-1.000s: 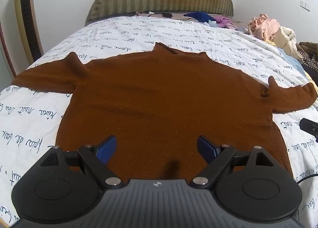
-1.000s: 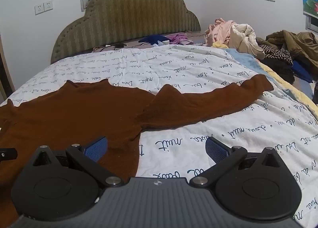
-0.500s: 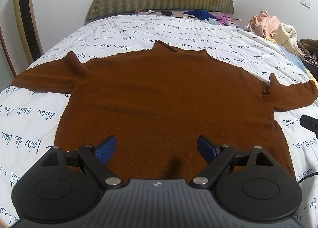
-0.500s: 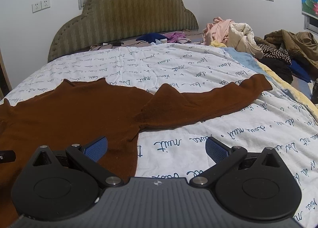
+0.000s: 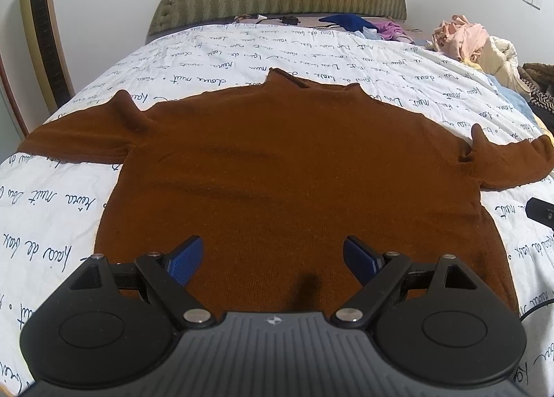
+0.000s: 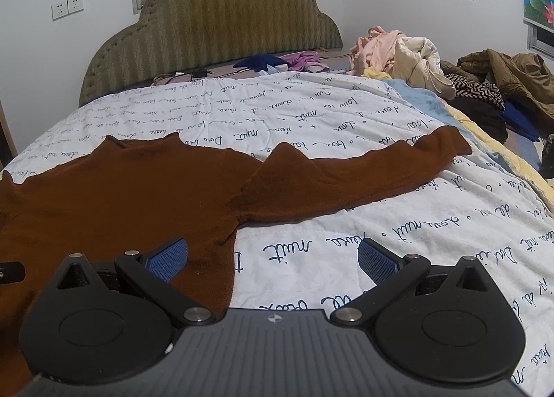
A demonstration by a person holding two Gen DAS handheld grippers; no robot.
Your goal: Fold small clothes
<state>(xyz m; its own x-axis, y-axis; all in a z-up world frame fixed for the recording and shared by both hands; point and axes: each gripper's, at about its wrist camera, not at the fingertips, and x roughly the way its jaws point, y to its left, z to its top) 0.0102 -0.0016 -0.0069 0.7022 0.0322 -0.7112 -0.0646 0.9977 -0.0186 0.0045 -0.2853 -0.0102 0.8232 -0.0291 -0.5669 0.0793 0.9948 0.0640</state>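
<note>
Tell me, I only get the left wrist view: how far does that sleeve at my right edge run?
Observer: In the right wrist view the sleeve of the brown sweater lies flat on the white quilt, ending well short of the bed's side.
Operator: Where is the right gripper?
Observer: The right gripper is open, straddling the sweater's side edge below the armpit.
Operator: Anything past that sleeve?
Observer: A heap of brown and patterned clothes lies beyond the bed.

Script-printed quilt (image 5: 311,47), brown sweater (image 5: 291,168) flat, perhaps laundry (image 6: 398,50) beyond.
</note>
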